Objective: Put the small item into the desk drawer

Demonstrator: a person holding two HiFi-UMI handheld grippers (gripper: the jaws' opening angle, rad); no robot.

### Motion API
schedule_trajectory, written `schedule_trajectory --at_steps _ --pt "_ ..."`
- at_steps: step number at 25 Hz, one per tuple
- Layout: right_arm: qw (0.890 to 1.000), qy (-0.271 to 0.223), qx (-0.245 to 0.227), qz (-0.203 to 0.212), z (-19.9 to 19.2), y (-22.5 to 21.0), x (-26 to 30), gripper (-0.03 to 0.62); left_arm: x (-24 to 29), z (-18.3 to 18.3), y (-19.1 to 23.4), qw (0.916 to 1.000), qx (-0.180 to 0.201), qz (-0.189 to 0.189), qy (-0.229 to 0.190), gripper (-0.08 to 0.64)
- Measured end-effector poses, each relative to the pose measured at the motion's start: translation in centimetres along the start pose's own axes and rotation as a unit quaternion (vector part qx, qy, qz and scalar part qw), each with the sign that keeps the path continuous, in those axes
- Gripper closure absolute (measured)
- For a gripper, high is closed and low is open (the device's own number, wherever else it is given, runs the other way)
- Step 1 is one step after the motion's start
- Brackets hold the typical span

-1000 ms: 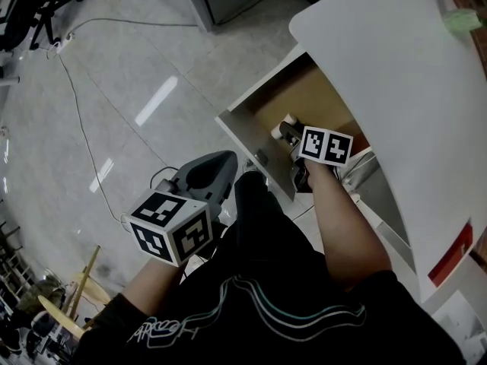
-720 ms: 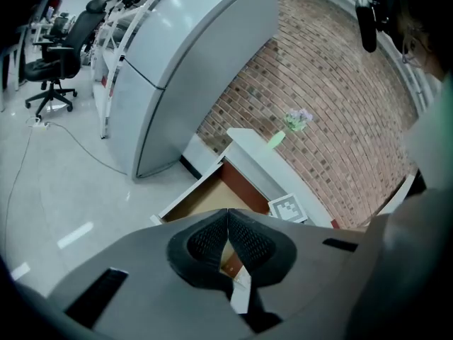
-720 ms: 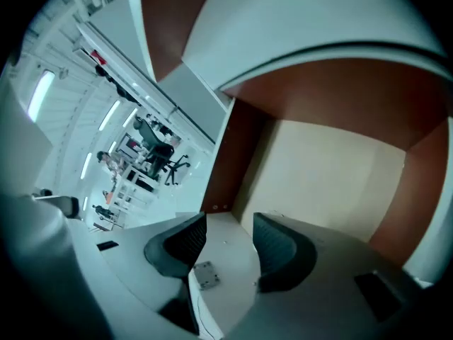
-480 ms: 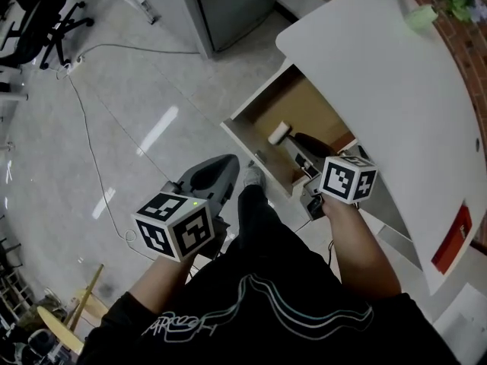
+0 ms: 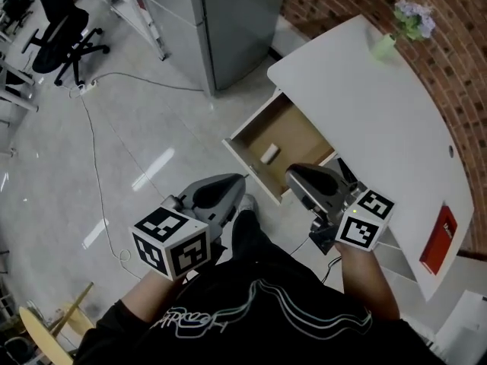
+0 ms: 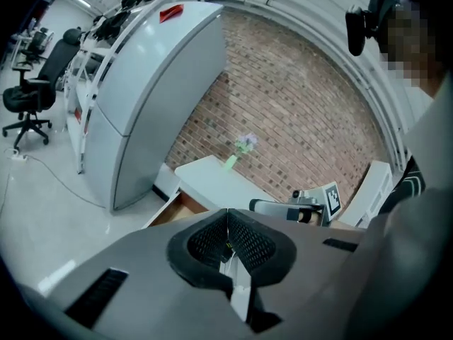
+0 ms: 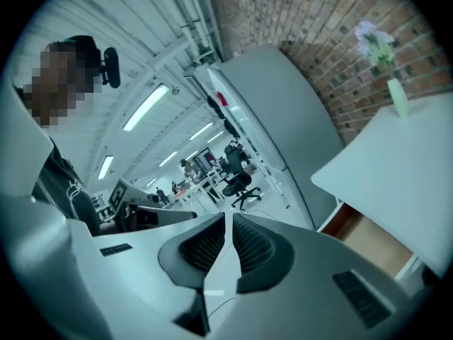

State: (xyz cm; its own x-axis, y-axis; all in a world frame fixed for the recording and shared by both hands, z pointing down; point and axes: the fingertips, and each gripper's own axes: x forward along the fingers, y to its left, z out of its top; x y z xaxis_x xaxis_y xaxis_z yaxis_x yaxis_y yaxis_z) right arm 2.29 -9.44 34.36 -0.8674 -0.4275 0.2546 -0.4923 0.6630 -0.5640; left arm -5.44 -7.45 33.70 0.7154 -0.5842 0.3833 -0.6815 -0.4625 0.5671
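The small white item [image 5: 268, 154] lies on the brown floor of the open desk drawer [image 5: 298, 137], free of both grippers. The drawer sticks out from under the white desk top [image 5: 365, 97]. My right gripper [image 5: 295, 177] hovers just outside the drawer's near right corner. Its jaws are closing, almost together, with nothing between them [image 7: 228, 222]. My left gripper [image 5: 228, 187] hangs lower left of the drawer front, over the floor, shut and empty [image 6: 228, 214]. The person's legs and dark shirt fill the bottom of the head view.
A tall grey cabinet [image 5: 228, 14] stands beyond the drawer. An office chair [image 5: 65, 33] and a cable [image 5: 99, 166] are on the shiny floor to the left. A vase with flowers [image 5: 396, 33] stands at the desk's far end by the brick wall [image 5: 456, 44].
My right gripper has pulled back out of the drawer, leaving the white item lying inside, and its jaws have come together. The left gripper has barely moved.
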Motion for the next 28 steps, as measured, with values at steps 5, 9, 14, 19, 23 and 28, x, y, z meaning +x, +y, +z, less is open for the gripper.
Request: schedule_trajectory --at_steps 5,9,14,19,23,28 --pt "0.991 0.019 -0.128 0.017 2.2 8.3 -3.5 0.532 -4.6 2.4 -6.3 0.9976 0.060 -0.021 -0.029 0.538" --pt "0.990 -0.018 -0.142 0.016 3.6 12.6 -7.1 0.534 -7.5 3.2 -11.1 0.9935 0.096 -0.045 -0.041 0.538" --pt "0.984 -0.055 -0.167 0.009 4.4 16.2 -10.3 0.535 -9.3 3.2 -14.9 0.9879 0.130 -0.066 -0.053 0.538" --pt "0.983 -0.066 -0.174 -0.009 3.5 17.0 -12.1 0.537 -9.3 2.0 -16.6 0.9853 0.140 -0.081 -0.055 0.538" --pt "0.982 -0.072 -0.172 -0.023 3.2 17.0 -13.3 0.537 -8.9 1.8 -17.9 0.9841 0.143 -0.089 -0.055 0.538" --pt "0.979 -0.074 -0.187 -0.028 2.3 17.3 -14.5 0.537 -8.3 1.0 -19.8 0.9794 0.164 -0.106 -0.050 0.538"
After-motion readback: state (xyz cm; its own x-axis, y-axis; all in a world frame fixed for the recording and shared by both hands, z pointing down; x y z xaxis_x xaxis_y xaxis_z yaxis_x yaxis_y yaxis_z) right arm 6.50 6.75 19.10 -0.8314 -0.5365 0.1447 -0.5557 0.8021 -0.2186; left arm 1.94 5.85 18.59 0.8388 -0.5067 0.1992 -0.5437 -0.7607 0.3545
